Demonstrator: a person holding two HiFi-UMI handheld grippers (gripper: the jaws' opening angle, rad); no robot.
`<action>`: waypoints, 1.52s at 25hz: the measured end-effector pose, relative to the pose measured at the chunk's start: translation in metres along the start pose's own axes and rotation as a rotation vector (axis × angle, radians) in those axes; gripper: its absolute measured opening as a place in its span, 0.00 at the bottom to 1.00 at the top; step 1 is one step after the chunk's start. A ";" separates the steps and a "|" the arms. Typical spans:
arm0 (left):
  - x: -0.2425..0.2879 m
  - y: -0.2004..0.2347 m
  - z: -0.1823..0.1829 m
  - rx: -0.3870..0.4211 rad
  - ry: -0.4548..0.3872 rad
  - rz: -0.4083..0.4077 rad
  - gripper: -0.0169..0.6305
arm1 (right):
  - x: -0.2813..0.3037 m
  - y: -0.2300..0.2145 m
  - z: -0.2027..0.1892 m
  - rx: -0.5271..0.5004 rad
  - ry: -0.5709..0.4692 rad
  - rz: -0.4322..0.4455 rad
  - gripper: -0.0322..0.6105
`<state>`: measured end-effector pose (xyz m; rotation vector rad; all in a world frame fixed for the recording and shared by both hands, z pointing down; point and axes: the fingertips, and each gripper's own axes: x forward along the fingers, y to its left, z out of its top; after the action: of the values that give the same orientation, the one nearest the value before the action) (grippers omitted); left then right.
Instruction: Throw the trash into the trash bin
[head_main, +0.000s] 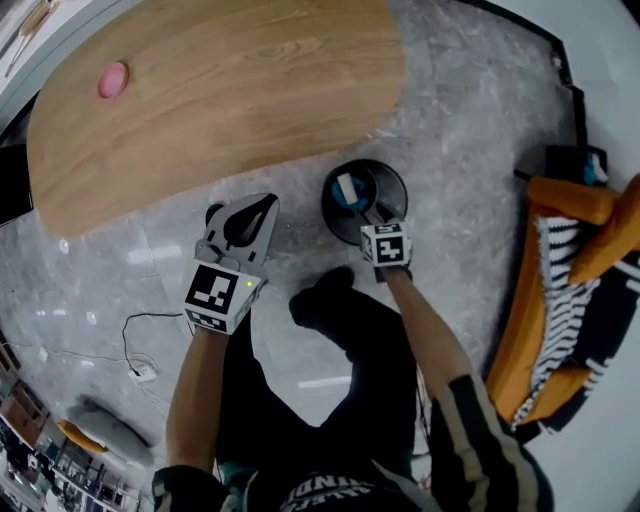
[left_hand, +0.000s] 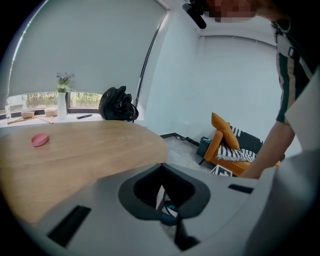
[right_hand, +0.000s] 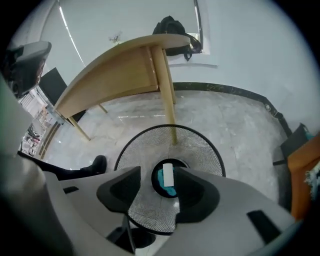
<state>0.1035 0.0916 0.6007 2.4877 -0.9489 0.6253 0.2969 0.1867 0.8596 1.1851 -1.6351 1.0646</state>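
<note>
Trash (right_hand: 168, 175), a white slip over a teal scrap, lay at the bottom of the black mesh bin (right_hand: 200, 147), which stood on the grey stone floor (head_main: 470, 130) beside the wooden tabletop (head_main: 220, 90). The right claw (right_hand: 159, 176) hung open directly above it, gripping nothing. The left claw (left_hand: 167, 202) was closed and empty nearby.

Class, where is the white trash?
In the right gripper view, the white trash is inside the mesh bin, beside something teal, below the right claw.
</note>
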 end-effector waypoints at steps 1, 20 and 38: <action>-0.004 0.001 0.002 -0.008 -0.002 0.001 0.03 | -0.005 -0.001 0.002 -0.010 -0.009 -0.008 0.37; -0.154 0.117 0.100 -0.128 -0.055 0.101 0.03 | -0.220 0.180 0.241 -0.183 -0.451 0.050 0.05; -0.235 0.289 0.107 -0.217 -0.084 0.250 0.03 | -0.176 0.355 0.404 -0.449 -0.469 0.169 0.05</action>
<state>-0.2269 -0.0401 0.4472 2.2377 -1.3008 0.4670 -0.0680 -0.0802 0.5187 1.0486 -2.2253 0.4823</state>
